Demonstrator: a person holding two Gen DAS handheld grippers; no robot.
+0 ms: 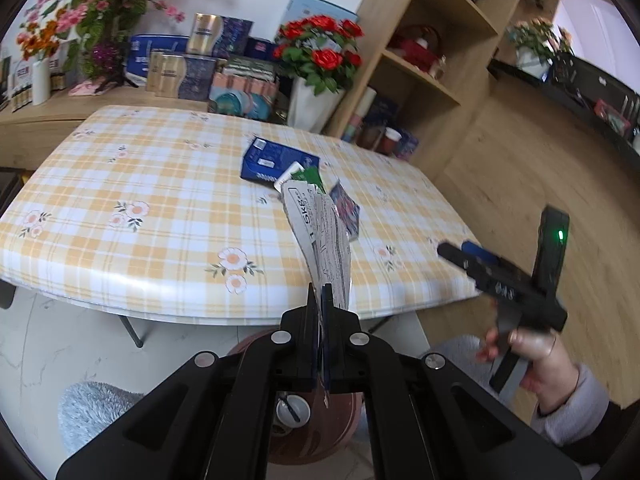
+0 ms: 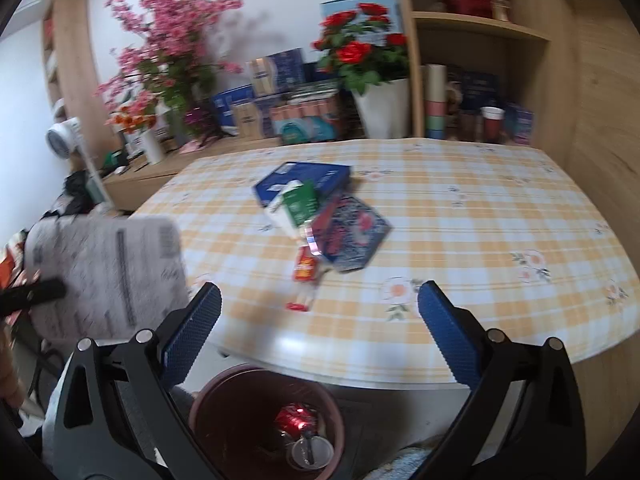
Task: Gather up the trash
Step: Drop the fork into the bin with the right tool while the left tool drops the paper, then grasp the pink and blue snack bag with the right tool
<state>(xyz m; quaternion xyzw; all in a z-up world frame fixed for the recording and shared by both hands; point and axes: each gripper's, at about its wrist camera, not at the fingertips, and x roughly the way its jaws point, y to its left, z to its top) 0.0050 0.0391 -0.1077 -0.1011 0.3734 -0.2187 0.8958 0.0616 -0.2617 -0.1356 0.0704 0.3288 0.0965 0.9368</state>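
Note:
My left gripper (image 1: 320, 300) is shut on a flat white printed bag (image 1: 324, 236), held edge-on above the brown bin (image 1: 320, 432); the bag also shows in the right wrist view (image 2: 108, 272) at the left. My right gripper (image 2: 320, 300) is open and empty above the bin (image 2: 224, 400), which holds a red wrapper (image 2: 294, 418) and a lid. It also shows in the left wrist view (image 1: 472, 258). On the checked table (image 2: 480, 240) lie a blue box (image 2: 320, 174), a green-white carton (image 2: 298, 200), a blue patterned packet (image 2: 356, 236) and a red wrapper (image 2: 306, 268).
A wooden shelf unit (image 1: 432, 60) stands right of the table. A low cabinet behind carries boxes and flower pots (image 2: 380, 108). A grey fluffy rug (image 1: 92, 412) lies on the floor by the bin.

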